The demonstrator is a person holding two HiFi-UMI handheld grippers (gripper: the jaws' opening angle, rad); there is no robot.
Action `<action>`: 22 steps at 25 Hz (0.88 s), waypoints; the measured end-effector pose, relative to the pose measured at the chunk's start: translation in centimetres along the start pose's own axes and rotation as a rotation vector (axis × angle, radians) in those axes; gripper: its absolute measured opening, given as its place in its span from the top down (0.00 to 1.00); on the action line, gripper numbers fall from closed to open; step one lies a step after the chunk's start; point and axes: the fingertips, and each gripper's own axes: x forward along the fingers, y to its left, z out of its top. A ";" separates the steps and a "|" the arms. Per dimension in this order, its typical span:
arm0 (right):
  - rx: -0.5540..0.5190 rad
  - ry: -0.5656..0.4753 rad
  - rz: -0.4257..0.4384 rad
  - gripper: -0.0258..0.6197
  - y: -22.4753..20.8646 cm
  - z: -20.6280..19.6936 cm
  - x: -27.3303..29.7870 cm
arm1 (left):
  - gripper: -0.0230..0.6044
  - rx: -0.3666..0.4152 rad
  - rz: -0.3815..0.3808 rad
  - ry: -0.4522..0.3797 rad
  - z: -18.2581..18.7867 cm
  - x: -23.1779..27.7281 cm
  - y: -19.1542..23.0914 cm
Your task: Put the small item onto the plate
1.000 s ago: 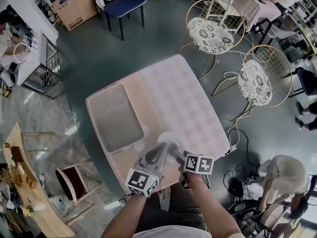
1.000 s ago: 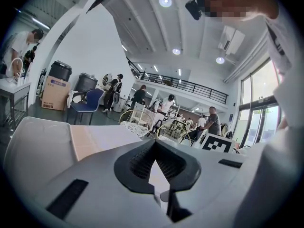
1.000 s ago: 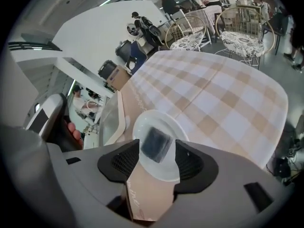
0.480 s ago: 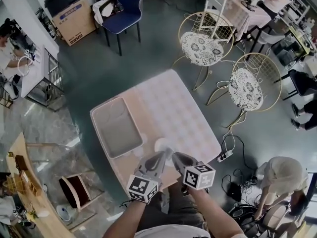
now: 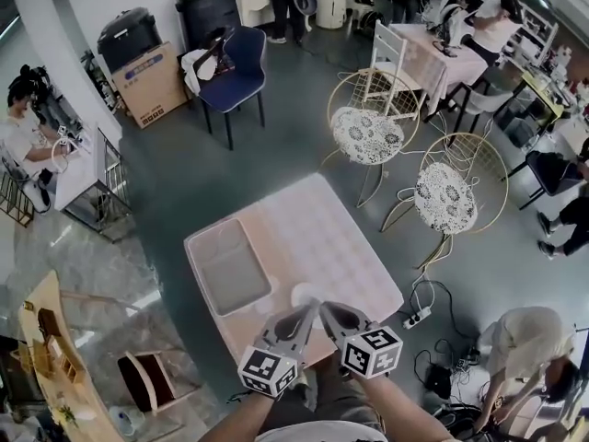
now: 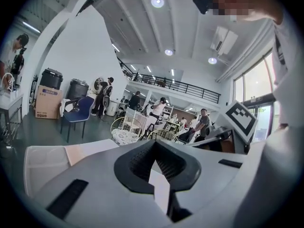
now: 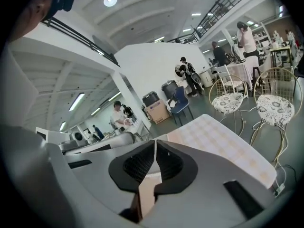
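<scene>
A: Where is the task's thing lying now, seen from the claws?

B: In the head view a white disc [image 5: 305, 295] is lying on the worktop [image 5: 322, 233], close to its near edge. It is showing just beyond the tips of both claws. I am judging that it is well below them, because both are hanging high over the cloth.

A: Is the disc the plate or the small item?

B: I am guessing the plate, but it is too small here to tell. I am not making out a separate small item on it or beside it.

A: And what are the claws doing?

B: The left claw [image 5: 309, 311] is showing its jaws together in its own view, with nothing between the pads. The right claw [image 5: 329, 311] has just been closing its jaws. They are now meeting tip to tip, also on nothing.

A: Which one is nearer?

B: They are almost equal. Both tips are pointing toward the disc, and in the picture the left one is lying a little closer to it. The disc is round, so no long axis is mattering. I am thinking any return to it is going down and slightly forward.

A: And the tray [image 5: 230, 267]?

B: It is lying apart from the disc, on the left part of the worktop, so on the left claw's side.
</scene>
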 end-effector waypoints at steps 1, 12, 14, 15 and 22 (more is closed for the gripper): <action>-0.009 -0.015 0.003 0.92 0.4 0.6 -0.4 | 0.96 0.000 0.000 -0.006 0.5 -0.2 -0.2; -0.090 -0.126 0.046 0.94 5.2 4.9 -4.1 | 0.96 0.023 -0.014 -0.048 5.8 -3.2 -2.9; -0.100 -0.140 0.057 0.94 6.1 5.3 -4.6 | 0.96 0.027 -0.019 -0.062 6.4 -3.8 -3.4; -0.108 -0.146 0.060 0.94 6.4 5.5 -5.0 | 0.96 0.031 -0.023 -0.068 6.7 -4.0 -3.7; -0.147 -0.188 0.071 0.94 7.4 7.1 -6.6 | 0.96 0.062 -0.034 -0.109 8.3 -4.5 -5.4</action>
